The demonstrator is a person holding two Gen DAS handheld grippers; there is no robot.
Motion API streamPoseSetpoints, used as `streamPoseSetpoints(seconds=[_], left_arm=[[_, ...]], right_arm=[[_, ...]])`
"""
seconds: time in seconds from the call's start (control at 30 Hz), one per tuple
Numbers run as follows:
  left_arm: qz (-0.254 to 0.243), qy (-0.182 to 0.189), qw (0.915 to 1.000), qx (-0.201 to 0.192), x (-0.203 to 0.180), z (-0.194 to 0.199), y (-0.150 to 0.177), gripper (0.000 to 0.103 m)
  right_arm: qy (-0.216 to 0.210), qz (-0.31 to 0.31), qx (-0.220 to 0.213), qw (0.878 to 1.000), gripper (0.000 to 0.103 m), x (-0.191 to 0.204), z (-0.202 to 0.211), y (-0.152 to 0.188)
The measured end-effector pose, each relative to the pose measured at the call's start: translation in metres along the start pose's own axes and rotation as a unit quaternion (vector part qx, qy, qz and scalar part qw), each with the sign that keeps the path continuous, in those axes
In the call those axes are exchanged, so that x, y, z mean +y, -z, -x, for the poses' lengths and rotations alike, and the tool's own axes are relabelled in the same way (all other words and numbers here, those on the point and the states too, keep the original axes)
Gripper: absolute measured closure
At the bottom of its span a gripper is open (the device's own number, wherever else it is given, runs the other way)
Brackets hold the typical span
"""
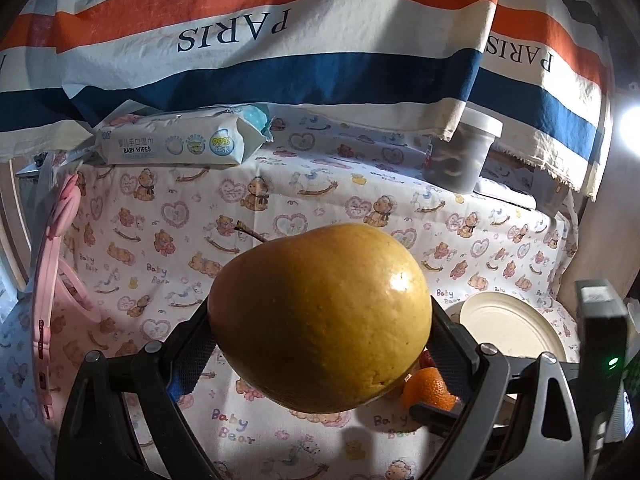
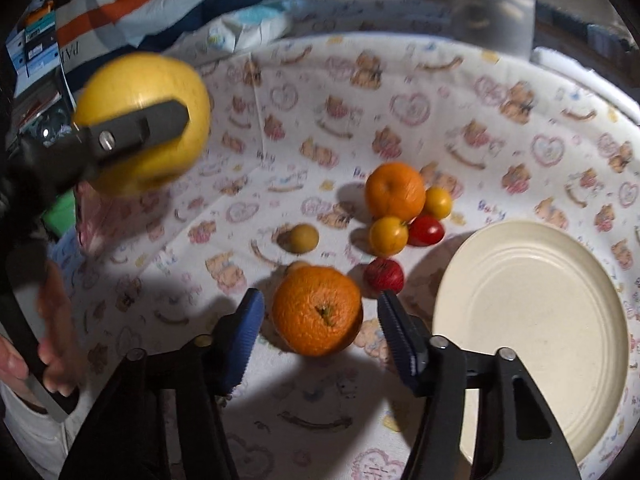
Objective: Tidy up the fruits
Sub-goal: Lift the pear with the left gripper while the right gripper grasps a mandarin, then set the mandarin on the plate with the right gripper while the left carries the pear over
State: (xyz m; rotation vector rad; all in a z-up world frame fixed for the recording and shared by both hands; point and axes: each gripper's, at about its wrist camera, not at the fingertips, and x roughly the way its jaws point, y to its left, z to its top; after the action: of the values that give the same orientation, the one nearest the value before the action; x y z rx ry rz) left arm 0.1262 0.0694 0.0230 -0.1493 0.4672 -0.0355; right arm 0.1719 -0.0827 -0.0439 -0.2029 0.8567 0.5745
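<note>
The right tool (image 2: 320, 332) straddles the nearest orange (image 2: 318, 310) on the tabletop (image 2: 500, 100) — pads just clear of its sides, plate (image 2: 532, 320) immediately right. Beyond, smaller fruits cluster; farther left, the left tool (image 1: 320, 340) holds a pear (image 1: 320, 316) aloft.

A white cotton cloth printed with teddy bears, hearts and rocking horses (image 1: 208, 216) covers the bench across the middle of the left wrist view. Behind it, along the top of the frame, hang cream canvas drapes striped in orange and navy with the word PARIS (image 1: 256, 40). At the back edge, centre left, lies a white pack of baby wipes (image 1: 180, 144); a lidded translucent plastic tub (image 1: 464, 152) stands at right. A pink plastic frame (image 1: 52, 280) leans at the left edge. A harsh white light (image 1: 632, 132) glares at far right.
</note>
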Motion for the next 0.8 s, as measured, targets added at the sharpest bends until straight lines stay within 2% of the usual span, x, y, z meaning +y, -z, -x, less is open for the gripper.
streamPoseSetpoints(seconds=[0.4, 0.63, 0.8], left_arm=[[-0.008, -0.006, 0.9999, -0.003, -0.003, 0.002, 0.001, 0.009], [-0.010, -0.009, 0.9999, -0.006, -0.002, 0.002, 0.001, 0.009], [-0.023, -0.015, 0.9995, -0.013, -0.005, 0.004, 0.002, 0.009]], right_arm=[[-0.006, -0.005, 0.001, 1.000, 0.052, -0.002, 0.002, 0.001], [-0.005, -0.014, -0.034, 0.999, 0.052, -0.005, 0.031, -0.003], [0.014, -0.022, -0.083, 0.996, 0.052, -0.017, 0.067, -0.007]])
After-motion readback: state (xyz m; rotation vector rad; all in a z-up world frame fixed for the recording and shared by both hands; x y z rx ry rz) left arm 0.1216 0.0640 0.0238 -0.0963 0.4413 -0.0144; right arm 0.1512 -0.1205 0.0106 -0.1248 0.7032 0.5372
